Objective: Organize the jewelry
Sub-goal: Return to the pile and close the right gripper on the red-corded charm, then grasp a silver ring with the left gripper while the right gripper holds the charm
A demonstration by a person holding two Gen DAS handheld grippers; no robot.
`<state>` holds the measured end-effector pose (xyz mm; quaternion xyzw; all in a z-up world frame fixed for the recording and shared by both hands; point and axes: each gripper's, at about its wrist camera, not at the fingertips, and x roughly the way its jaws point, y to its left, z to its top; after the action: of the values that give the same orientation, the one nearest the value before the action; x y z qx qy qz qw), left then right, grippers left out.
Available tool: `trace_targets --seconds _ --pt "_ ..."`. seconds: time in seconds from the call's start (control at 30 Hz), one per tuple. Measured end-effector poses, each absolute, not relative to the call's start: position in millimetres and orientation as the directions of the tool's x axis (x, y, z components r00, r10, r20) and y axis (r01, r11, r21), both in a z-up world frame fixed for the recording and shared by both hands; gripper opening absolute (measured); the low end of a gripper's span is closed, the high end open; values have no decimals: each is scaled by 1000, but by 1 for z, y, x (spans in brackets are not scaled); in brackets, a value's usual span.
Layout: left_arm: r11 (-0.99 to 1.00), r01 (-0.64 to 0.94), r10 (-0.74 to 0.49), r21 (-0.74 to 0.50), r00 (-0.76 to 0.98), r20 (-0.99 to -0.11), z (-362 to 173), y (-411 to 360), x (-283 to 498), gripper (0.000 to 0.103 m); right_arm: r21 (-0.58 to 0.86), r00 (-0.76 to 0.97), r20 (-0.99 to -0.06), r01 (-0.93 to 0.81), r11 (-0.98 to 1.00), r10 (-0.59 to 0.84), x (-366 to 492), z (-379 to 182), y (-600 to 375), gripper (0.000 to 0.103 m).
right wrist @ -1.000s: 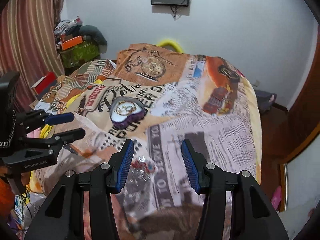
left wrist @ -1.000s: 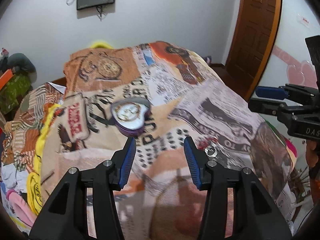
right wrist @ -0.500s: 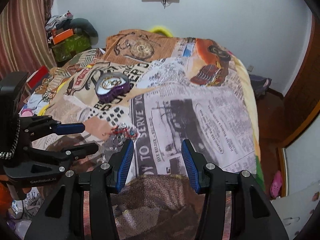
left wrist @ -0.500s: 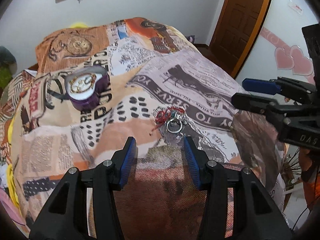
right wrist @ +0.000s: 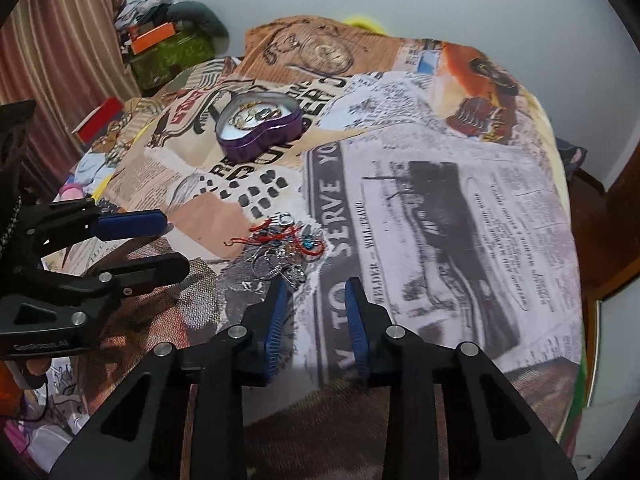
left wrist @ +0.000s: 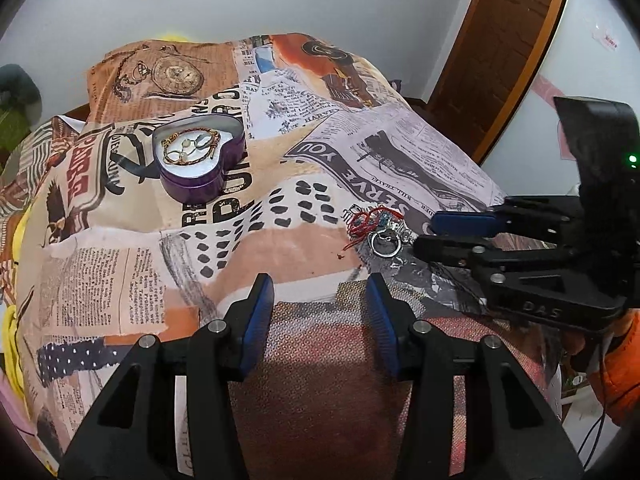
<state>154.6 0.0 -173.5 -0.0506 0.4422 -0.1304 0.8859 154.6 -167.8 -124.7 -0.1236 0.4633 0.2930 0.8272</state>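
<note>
A tangle of jewelry (left wrist: 378,226) with red cords, a blue stone and silver rings lies on the printed bedspread; it also shows in the right wrist view (right wrist: 286,250). A purple heart-shaped tin (left wrist: 198,160) stands open farther back with gold chains inside, also in the right wrist view (right wrist: 258,126). My left gripper (left wrist: 320,284) is open and empty, short of the tangle and to its left. My right gripper (right wrist: 314,286) is open, narrower, just in front of the tangle; it shows from the side in the left wrist view (left wrist: 426,234).
The bedspread (right wrist: 440,200) covers a bed that drops off at the right towards a wooden door (left wrist: 508,40). Clutter, a green box (right wrist: 172,54) and a striped curtain (right wrist: 52,52) stand at the left. White walls are behind.
Both grippers have moved down and closer to the jewelry tangle. The right gripper's fingers have narrowed from wide open. The tin now sits farther back in both views.
</note>
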Motion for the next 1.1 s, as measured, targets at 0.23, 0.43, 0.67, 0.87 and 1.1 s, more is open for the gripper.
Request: trace_targets --seconds 0.23,0.43,0.67,0.87,1.1 --pt "956 199 -293 -217 573 -765 -179 -4 156 45 68 387 -838 -626 777 385 160 -128 -158 14" --pt "949 219 -312 -226 567 -762 -178 -11 157 45 84 388 -830 -624 777 401 159 -129 -153 9" --pt "942 239 -330 -233 560 -760 -176 -18 155 44 113 389 -815 -620 777 429 155 -119 -158 9" --pt "932 260 -358 -253 545 -758 -175 -25 157 40 121 418 -796 -598 792 437 153 -107 -170 9" --pt "910 282 -409 -302 507 -758 -178 -35 171 34 104 465 -785 -554 826 410 154 -102 -187 9"
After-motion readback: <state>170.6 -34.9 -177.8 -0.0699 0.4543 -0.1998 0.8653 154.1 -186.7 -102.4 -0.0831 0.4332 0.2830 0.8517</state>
